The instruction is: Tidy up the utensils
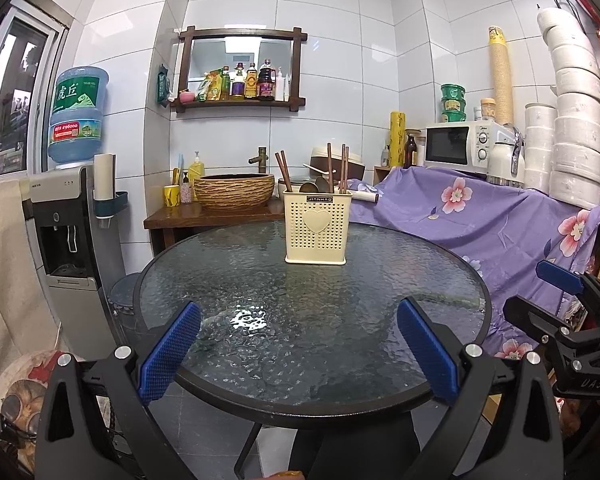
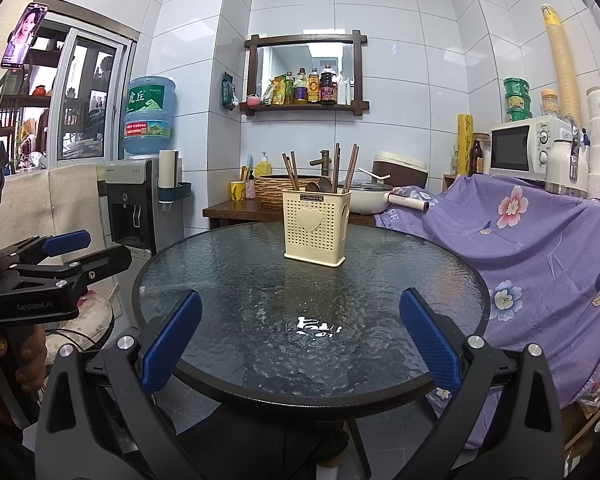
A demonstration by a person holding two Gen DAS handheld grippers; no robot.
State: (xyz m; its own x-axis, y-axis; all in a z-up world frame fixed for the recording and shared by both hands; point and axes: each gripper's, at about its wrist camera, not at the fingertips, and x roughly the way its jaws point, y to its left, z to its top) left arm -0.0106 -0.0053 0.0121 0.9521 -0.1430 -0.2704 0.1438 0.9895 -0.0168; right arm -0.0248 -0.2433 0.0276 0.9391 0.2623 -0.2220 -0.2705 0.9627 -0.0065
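Chopsticks and dark spoons stand upright in a cream perforated utensil holder near the far edge of the round glass table. Bare glass lies between holder and near rim, where the left gripper and right gripper hover, jaws spread, holding nothing.

Both views facing shared table

White-tiled walls, window left.
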